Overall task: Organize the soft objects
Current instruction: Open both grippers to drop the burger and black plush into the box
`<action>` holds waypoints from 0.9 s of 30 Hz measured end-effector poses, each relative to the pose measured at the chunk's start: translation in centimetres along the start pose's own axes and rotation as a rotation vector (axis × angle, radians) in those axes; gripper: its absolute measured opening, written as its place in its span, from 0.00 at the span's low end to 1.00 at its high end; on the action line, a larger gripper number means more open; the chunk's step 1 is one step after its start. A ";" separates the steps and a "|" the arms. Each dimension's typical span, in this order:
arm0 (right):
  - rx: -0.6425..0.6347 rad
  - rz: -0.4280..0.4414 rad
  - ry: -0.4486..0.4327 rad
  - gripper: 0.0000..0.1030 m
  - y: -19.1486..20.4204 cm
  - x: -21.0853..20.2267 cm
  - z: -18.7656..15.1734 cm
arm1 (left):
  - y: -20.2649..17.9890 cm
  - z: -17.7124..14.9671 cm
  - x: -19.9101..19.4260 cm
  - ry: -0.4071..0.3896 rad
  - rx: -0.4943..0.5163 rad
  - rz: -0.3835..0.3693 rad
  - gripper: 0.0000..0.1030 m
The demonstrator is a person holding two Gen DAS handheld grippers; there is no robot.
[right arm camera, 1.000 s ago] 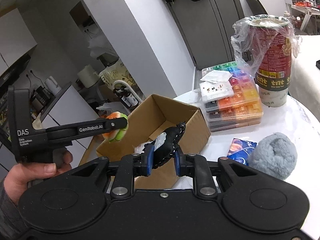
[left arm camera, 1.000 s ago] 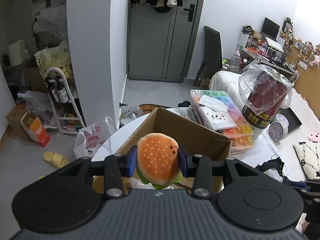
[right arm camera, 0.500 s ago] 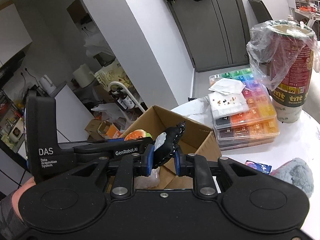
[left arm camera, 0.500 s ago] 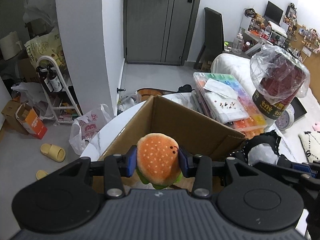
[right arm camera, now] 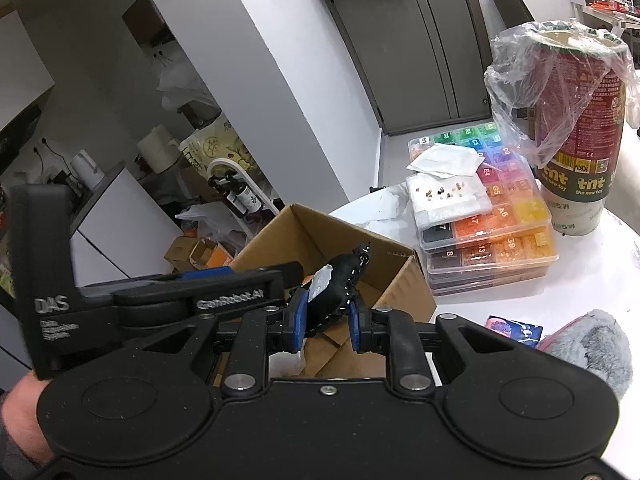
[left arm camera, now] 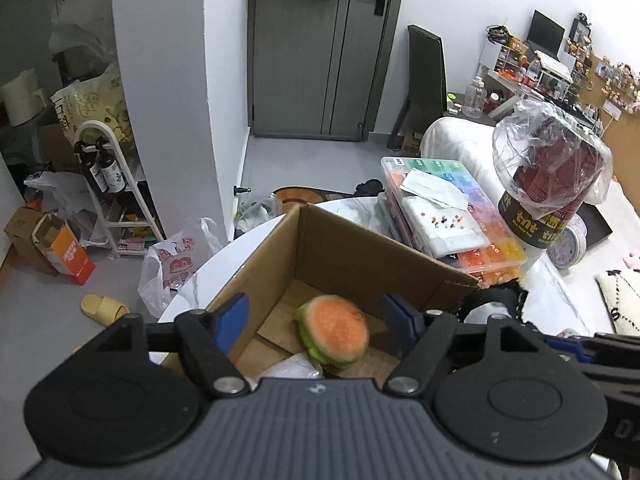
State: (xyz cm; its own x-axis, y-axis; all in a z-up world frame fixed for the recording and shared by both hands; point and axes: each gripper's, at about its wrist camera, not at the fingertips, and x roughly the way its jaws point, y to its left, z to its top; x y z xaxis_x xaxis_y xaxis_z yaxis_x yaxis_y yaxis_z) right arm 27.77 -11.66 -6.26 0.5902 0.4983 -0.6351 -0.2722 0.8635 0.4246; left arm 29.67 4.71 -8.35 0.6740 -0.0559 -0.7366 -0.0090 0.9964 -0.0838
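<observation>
My left gripper is open above the cardboard box. The plush burger, orange bun with green lettuce, is blurred and free between the jaws, inside the box. My right gripper is shut on a black and white plush toy and holds it over the box's near edge, right beside the left gripper. That toy also shows in the left wrist view at the box's right corner. A grey fluffy plush lies on the white table at the right.
A stack of colourful bead organiser cases and a red tnt can in a plastic bag stand right of the box. A small blue packet lies by the grey plush. The round table edge drops to a cluttered floor on the left.
My left gripper has opened and let go of the plush burger, which drops into the box. Both grippers have moved closer over the box; the right still holds its toy.
</observation>
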 end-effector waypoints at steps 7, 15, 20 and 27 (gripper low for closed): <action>-0.003 0.020 0.028 0.21 0.3 1.2 -0.1 | 1.7 -0.1 -2.1 -0.013 -0.051 0.026 0.73; -0.049 0.003 0.079 0.22 1.3 3.8 0.3 | 4.4 -1.3 -5.4 -0.055 -0.151 0.045 0.75; -0.084 -0.021 0.097 0.31 2.4 4.5 0.3 | 5.1 -1.9 -6.7 -0.070 -0.184 0.042 0.75; -0.123 -0.038 0.108 0.56 2.9 4.5 0.4 | 5.1 -2.1 -7.9 -0.091 -0.195 0.042 0.75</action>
State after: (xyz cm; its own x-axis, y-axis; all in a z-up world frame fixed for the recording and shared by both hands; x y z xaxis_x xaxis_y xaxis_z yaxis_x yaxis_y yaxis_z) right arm 29.94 -6.97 -7.61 0.5182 0.4652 -0.7177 -0.3467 0.8814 0.3209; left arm 22.74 10.09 -4.36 0.7341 0.0007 -0.6790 -0.1756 0.9662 -0.1889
